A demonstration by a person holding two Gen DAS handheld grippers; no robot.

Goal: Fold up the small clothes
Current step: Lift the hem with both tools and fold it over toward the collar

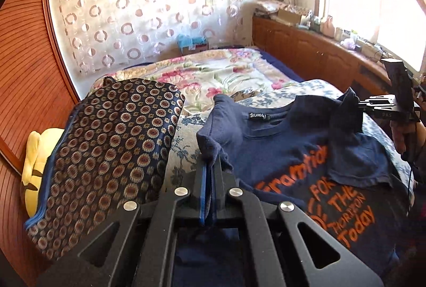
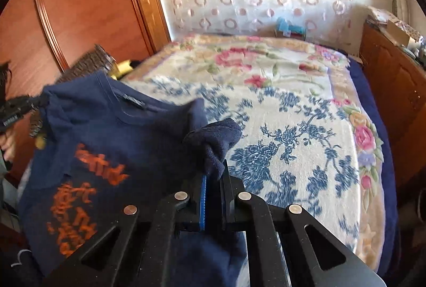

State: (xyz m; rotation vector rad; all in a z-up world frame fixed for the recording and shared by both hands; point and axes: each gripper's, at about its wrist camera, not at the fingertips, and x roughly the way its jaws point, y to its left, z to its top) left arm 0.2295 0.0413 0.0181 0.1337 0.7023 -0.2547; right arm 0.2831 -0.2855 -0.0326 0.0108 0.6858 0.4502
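left gripper: jaws closed on shoulder fabric of navy cotton T-shirt with orange lettering | right gripper: jaws pinched on its other shoulder | shirt over floral blanket

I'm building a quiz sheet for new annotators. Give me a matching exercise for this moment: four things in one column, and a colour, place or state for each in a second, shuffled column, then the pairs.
Things:
1. navy T-shirt
2. patterned cloth
3. yellow plush toy
4. floral blanket

Descriptions:
A. spread flat over the bed
B. orange lettering, pinched at both shoulders by the left gripper and right gripper
C. lies at the far left by the wooden wall
D. dark blue with round medallions, left of the shirt

Pairs: 1-B, 2-D, 3-C, 4-A
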